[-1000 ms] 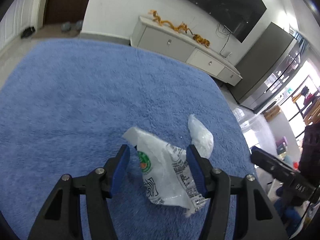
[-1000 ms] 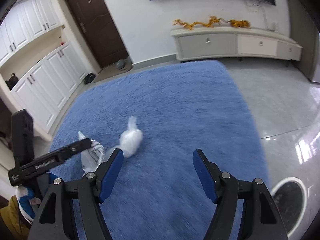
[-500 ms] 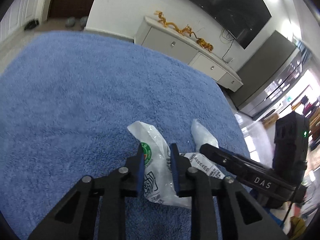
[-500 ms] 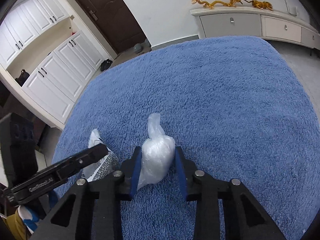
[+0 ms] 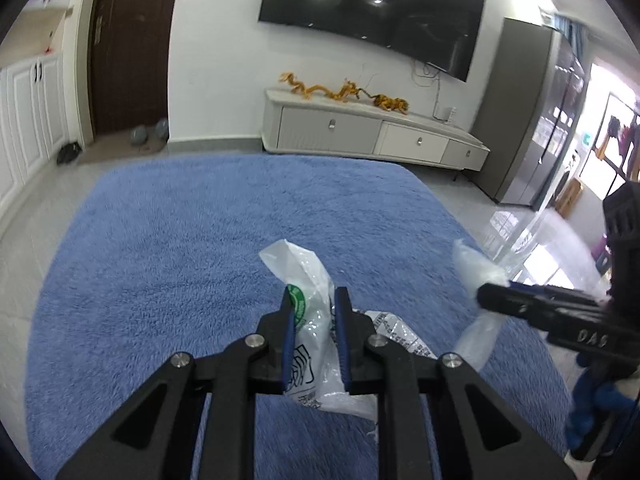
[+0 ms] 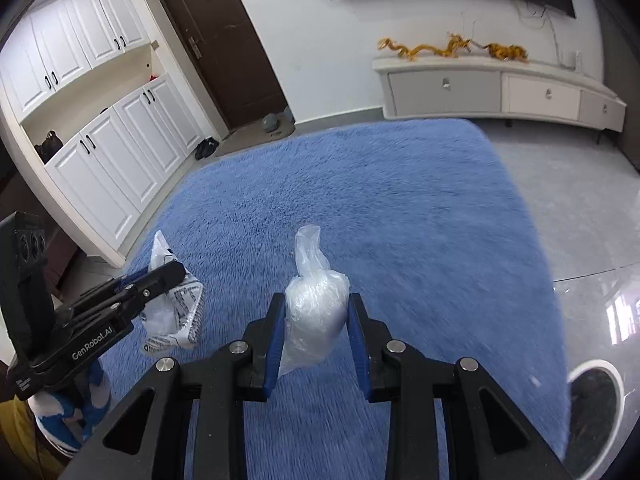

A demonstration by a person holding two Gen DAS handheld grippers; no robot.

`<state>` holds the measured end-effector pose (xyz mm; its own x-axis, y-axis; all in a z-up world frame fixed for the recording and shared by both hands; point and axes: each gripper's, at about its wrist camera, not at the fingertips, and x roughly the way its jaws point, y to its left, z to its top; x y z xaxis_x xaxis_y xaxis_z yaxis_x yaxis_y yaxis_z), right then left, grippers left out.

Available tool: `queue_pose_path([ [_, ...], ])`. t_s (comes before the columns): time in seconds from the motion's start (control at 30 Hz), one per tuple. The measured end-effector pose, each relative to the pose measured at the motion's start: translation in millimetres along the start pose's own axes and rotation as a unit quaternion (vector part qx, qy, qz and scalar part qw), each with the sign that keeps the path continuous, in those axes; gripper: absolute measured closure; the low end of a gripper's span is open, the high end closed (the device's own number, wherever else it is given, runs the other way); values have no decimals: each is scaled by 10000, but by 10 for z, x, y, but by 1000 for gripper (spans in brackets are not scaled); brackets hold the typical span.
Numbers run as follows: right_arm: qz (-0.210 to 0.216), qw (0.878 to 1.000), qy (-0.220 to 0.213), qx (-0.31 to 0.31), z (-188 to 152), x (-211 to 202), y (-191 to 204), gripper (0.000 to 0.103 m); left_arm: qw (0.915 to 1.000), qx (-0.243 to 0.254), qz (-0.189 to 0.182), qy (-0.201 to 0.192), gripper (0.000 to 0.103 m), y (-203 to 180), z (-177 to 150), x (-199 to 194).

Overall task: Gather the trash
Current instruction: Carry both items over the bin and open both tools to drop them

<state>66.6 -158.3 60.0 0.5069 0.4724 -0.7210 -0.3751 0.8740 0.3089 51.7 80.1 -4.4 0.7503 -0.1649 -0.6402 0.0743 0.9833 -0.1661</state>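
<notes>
My left gripper (image 5: 313,300) is shut on a crumpled printed plastic wrapper (image 5: 310,276), white with a green logo, and holds it above the blue rug (image 5: 180,264). My right gripper (image 6: 316,304) is shut on a clear plastic bag wad (image 6: 314,300) and holds it above the rug (image 6: 400,208). The right gripper with its bag (image 5: 480,276) shows at the right of the left wrist view. The left gripper with the wrapper (image 6: 176,300) shows at the left of the right wrist view. The two grippers are side by side, apart.
A white TV cabinet (image 5: 372,136) stands against the far wall under a wall TV (image 5: 372,16). White cupboards (image 6: 100,160) and a brown door (image 6: 224,44) are at the left. Grey tiled floor (image 6: 580,208) lies right of the rug, with a dark round opening (image 6: 596,404) at the lower right.
Both grippers closed on their pieces of trash a half second ago and have since lifted them off the rug. The views tilted up toward the far wall.
</notes>
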Motion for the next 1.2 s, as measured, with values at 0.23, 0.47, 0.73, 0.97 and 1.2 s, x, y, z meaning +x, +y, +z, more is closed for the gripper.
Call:
queue_pose_path([
  [0.23,-469,9977,-467,165,-295,-695,-135,75,9982,527,-73,-288,87,-411,-70,-410],
  [0.47,-1130,9885,-890,469,-605,-1333,-537,75,9935,1002,-333,-429,87,-944,-72,-579],
  [0.73,-1814,9697,-1320,967,-926,-1940,-1114,75,9825,1688,-713,-332,87,-1811,-52,-454],
  [0.97,-2178,9570,-1364,1349,-1191,-2083,-1583,75,9667,2323,-1071,-117,87,-2702,-66,-167],
  [1.2,-2234,9497,-1228,1821,-1490,-2015,-2040,75,9474,2878,-1351,372,87,-3518,-218,301],
])
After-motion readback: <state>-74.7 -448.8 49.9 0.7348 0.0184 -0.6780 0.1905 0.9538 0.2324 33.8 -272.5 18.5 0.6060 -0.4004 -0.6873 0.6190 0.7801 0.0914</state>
